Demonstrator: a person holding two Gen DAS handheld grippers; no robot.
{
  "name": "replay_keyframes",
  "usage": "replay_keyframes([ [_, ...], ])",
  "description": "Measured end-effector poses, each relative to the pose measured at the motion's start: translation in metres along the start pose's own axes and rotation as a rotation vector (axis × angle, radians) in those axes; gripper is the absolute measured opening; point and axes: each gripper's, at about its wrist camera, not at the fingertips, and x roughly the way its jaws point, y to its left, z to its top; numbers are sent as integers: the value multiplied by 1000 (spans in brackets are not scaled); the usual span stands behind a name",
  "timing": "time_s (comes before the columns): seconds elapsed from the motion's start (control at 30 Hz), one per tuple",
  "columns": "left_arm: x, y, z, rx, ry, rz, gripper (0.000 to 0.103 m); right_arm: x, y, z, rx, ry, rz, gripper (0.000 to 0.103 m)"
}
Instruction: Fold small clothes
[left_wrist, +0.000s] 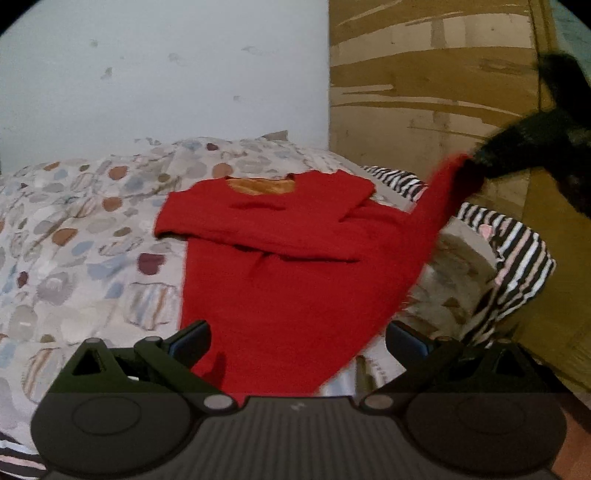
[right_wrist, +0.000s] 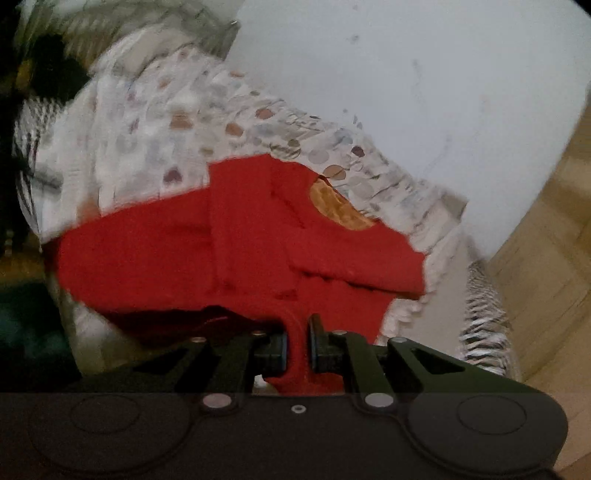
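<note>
The red shirt (left_wrist: 280, 266) lies on the spotted bedspread (left_wrist: 74, 236), one corner lifted by the right gripper (right_wrist: 297, 345), whose fingers are clamped on the fabric. The left gripper (left_wrist: 299, 341) hovers wide apart, holding nothing. A striped garment (left_wrist: 517, 254) lies beside the shirt, near a wooden panel (left_wrist: 436, 74).

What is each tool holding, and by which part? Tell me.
The right tool is shut on the red top, pinching a sleeve or edge lifted off the bed; which one is unclear. The left tool is open and holds nothing.
</note>
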Motion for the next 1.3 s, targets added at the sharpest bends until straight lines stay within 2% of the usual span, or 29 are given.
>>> replay_keyframes([
  [0.1, 12, -16, 2, 42, 18, 32, 103, 13, -18, 19, 70, -2, 46, 11],
  [0.23, 35, -46, 9, 144, 19, 123, 103, 24, -29, 31, 142, -15, 96, 11],
  [0.33, 60, -68, 15, 223, 35, 210, 103, 26, -24, 34, 128, -30, 99, 11],
  [0.43, 87, -82, 21, 261, 53, 265, 103, 23, -20, 30, 129, -43, 111, 11],
  [0.53, 104, -83, 23, 285, 79, 301, 102, 17, -17, 27, 129, -61, 108, 11],
  [0.63, 103, -74, 19, 298, 79, 329, 100, 7, -16, 22, 121, -83, 101, 11],
  [0.73, 99, -57, 7, 339, 95, 406, 91, -2, -14, 15, 114, -104, 90, 11],
  [0.83, 91, -35, -5, 357, 109, 454, 83, -8, -11, 5, 124, -129, 79, 11],
  [0.93, 78, -20, -15, 375, 86, 465, 76, -16, -7, -7, 139, -154, 61, 10],
  [1.13, 59, -23, -36, 522, 15, 450, 58, -28, -5, -34, 209, -162, 25, 10],
  [1.23, 63, -25, -45, 554, 30, 420, 43, -30, -3, -46, 240, -154, 4, 10],
  [1.3, 64, -26, -51, 564, 43, 414, 24, -31, -2, -55, 272, -151, -6, 10],
])
